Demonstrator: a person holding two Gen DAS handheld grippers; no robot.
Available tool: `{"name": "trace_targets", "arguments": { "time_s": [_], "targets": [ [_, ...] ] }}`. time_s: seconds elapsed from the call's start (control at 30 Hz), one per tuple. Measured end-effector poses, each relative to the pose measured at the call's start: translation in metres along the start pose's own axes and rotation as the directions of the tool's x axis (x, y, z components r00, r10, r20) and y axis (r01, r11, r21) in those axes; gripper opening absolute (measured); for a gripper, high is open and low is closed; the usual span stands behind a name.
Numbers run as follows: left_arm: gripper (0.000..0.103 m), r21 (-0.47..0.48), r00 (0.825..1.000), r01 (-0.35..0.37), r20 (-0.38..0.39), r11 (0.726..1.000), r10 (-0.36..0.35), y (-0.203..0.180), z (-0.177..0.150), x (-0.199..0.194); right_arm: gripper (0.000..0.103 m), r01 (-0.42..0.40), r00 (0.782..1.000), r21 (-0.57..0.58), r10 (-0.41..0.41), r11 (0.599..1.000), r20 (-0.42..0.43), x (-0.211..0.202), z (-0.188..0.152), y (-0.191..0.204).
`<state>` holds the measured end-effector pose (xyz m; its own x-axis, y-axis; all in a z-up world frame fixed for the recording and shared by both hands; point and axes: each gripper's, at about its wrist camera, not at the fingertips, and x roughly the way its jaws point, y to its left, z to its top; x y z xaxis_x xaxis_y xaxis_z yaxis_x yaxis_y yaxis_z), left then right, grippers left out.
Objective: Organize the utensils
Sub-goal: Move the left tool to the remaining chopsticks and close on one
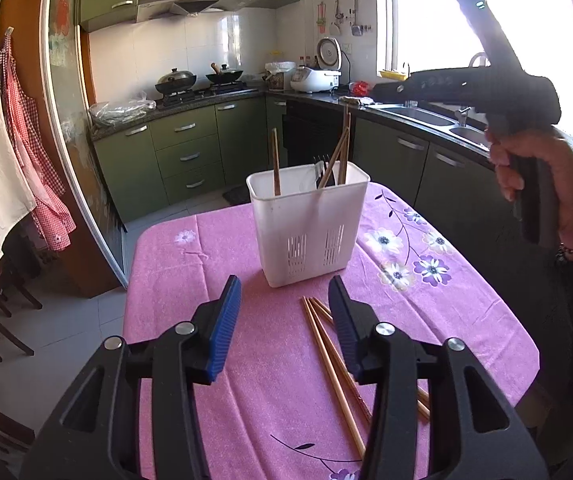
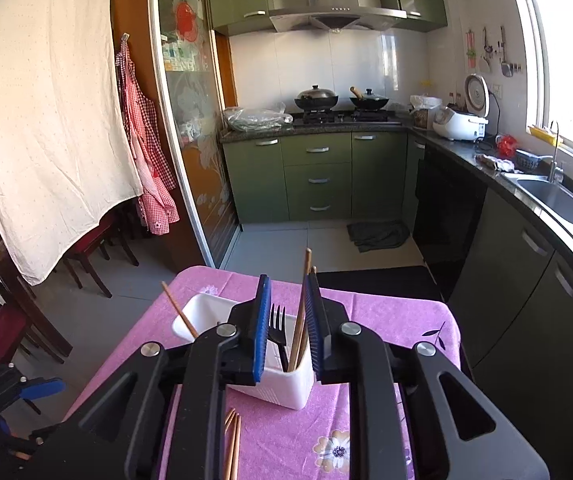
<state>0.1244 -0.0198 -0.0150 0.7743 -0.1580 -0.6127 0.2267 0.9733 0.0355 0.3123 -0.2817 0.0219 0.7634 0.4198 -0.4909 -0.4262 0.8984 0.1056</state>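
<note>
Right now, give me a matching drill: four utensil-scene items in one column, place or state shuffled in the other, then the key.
Items
1. white plastic utensil caddy
2. loose wooden chopsticks
3. black plastic fork
4. left gripper

Place or state
A. lying flat on the pink floral tablecloth
B. jaws apart, nothing between them
C. standing upright on the table
D. tines up inside the caddy

Pairs: 1-C, 2-A, 3-D, 4-B

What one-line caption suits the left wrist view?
Open left claw hovers over loose chopsticks lying before a white utensil caddy.
</note>
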Motion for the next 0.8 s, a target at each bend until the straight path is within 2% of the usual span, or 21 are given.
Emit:
{"name": "trace_targets", "arguments": {
  "time_s": [0.13,0.3,0.37,0.4,0.47,0.5,0.53,0.67,0.8],
  "targets": [
    [0.043,-0.033,0.995,0.028,-0.09,0.999,-0.031,-0.01,-0.011,0.022,0.03,-0.012,0.999,-0.031,0.011,0.999,-0.033,-0.032,-0.037,0.003],
    [0.043,-0.055,0.974,0.014,-0.225,0.998,-0.026,-0.025,-0.025,0.065,0.031,0.014,0.989,-0.066,-0.023,0.998,-0.147,-0.033,-0.115,0.003],
    [0.043,-0.062,0.959,0.01,-0.282,0.998,-0.027,-0.029,-0.03,0.086,0.031,0.017,0.982,-0.058,-0.028,0.998,-0.189,-0.028,-0.144,-0.001],
    [0.041,-0.07,0.95,0.011,-0.311,0.997,-0.032,-0.03,-0.033,0.095,0.031,0.015,0.978,-0.046,-0.024,0.999,-0.206,-0.026,-0.155,-0.004],
    [0.027,-0.086,0.93,0.008,-0.367,0.996,-0.039,-0.03,-0.038,0.112,0.032,0.004,0.973,-0.014,-0.008,1.0,-0.232,-0.023,-0.175,-0.012],
    [0.021,-0.092,0.92,0.008,-0.39,0.996,-0.043,-0.03,-0.041,0.119,0.033,-0.001,0.97,-0.002,0.0,1.0,-0.243,-0.021,-0.181,-0.015],
    [0.02,-0.093,0.913,-0.001,-0.406,0.996,-0.038,-0.03,-0.043,0.125,0.034,-0.003,0.968,0.008,0.005,1.0,-0.252,-0.02,-0.189,-0.018],
    [0.02,-0.109,0.896,-0.018,-0.442,0.994,-0.032,-0.028,-0.045,0.138,0.035,-0.018,0.963,0.035,0.027,0.999,-0.266,-0.018,-0.202,-0.026],
    [0.02,-0.121,0.884,-0.02,-0.465,0.992,-0.038,-0.029,-0.045,0.146,0.035,-0.032,0.963,0.048,0.043,0.998,-0.265,-0.015,-0.202,-0.029]
  ]
}}
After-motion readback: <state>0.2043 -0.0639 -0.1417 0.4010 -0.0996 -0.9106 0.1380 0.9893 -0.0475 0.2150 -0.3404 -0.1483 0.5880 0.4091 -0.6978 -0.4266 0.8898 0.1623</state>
